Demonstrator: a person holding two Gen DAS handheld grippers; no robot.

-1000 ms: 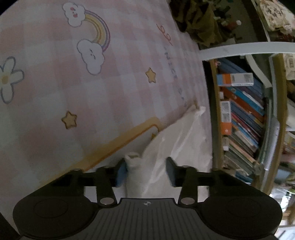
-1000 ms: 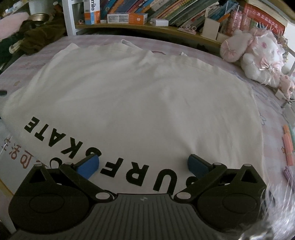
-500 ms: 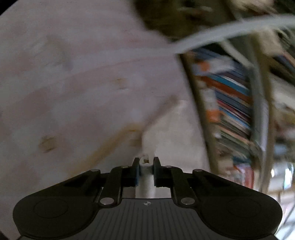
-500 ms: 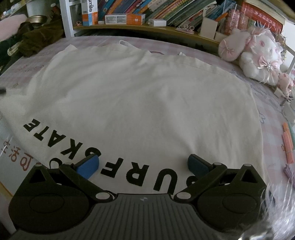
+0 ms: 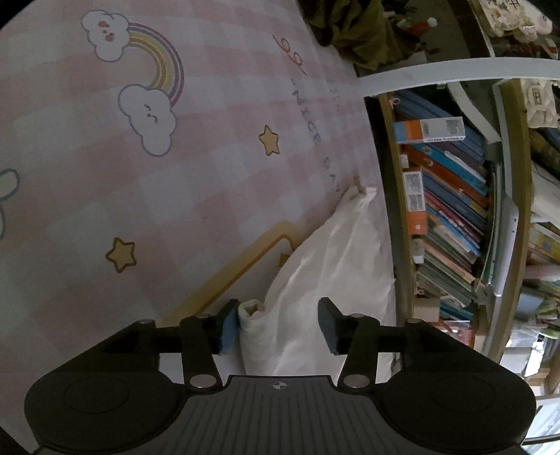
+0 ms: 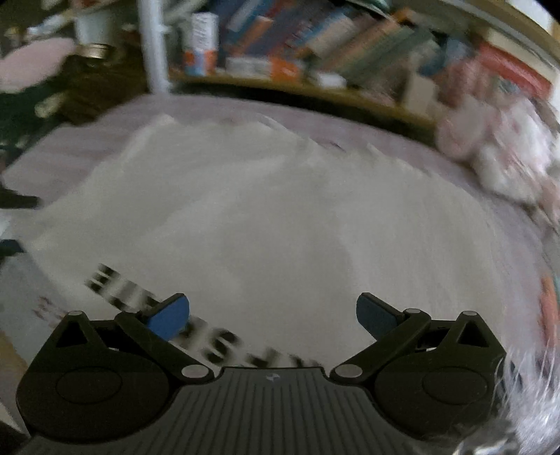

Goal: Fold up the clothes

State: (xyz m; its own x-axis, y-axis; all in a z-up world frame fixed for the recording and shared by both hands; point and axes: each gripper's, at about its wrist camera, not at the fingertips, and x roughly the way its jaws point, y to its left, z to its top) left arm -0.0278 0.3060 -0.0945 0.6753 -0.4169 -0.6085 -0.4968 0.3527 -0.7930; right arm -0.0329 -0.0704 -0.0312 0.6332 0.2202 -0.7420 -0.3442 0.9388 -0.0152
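A white T-shirt [image 6: 280, 210] with black lettering lies spread flat on the pink checked bedsheet [image 5: 140, 182]. My right gripper [image 6: 273, 315] hovers open over the shirt's printed end; this view is blurred by motion. In the left wrist view one edge of the shirt [image 5: 332, 259] rises in a fold, with a small rolled corner [image 5: 250, 311] touching the left blue pad [image 5: 229, 327]. My left gripper [image 5: 278, 325] stands open around that corner, its fingers wide apart.
A bookshelf [image 5: 448, 210] packed with books runs along the bed's far side. Pink plush toys [image 6: 490, 154] sit at the right of the bed. Dark clothing [image 5: 357, 28] is heaped past the bed's end. The sheet carries rainbow, cloud and star prints.
Half a second ago my left gripper was shut on the rolled shirt corner; now its fingers are apart and the corner is let go. My right gripper has begun moving, blurring its view.
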